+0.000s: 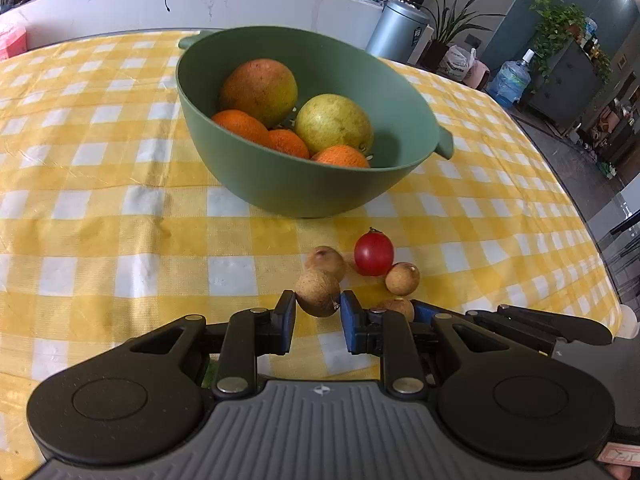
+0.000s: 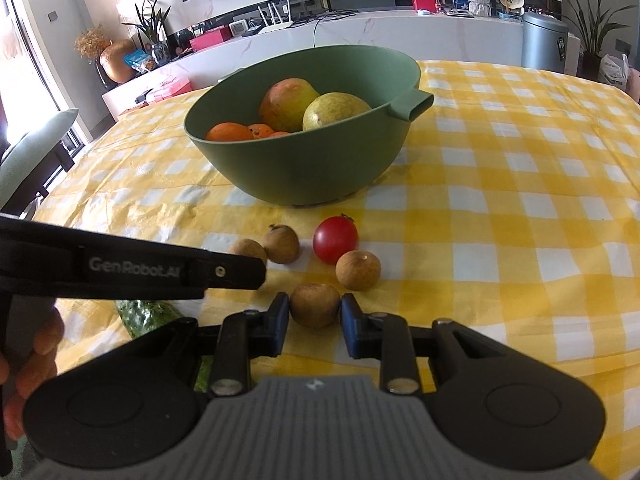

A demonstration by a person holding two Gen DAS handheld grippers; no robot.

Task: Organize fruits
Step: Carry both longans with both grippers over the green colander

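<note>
A green bowl (image 1: 280, 184) (image 2: 304, 172) holds a mango, a pear and several oranges. In front of it lie a red cherry tomato (image 1: 374, 254) (image 2: 335, 239) and several brown longans. My left gripper (image 1: 318, 304) is shut on a longan (image 1: 318, 293), held just above the cloth. My right gripper (image 2: 315, 310) is shut on another longan (image 2: 315, 305) that rests on the cloth. Loose longans lie at the tomato's sides (image 2: 358, 270) (image 2: 282, 243). The left gripper's body (image 2: 132, 266) crosses the right wrist view at left.
The yellow checked tablecloth (image 1: 100, 216) covers the table. A green cucumber (image 2: 146, 314) lies at the near left under the left gripper. The table's right edge (image 1: 580, 216) drops to the floor. A chair (image 2: 36, 148) stands at far left.
</note>
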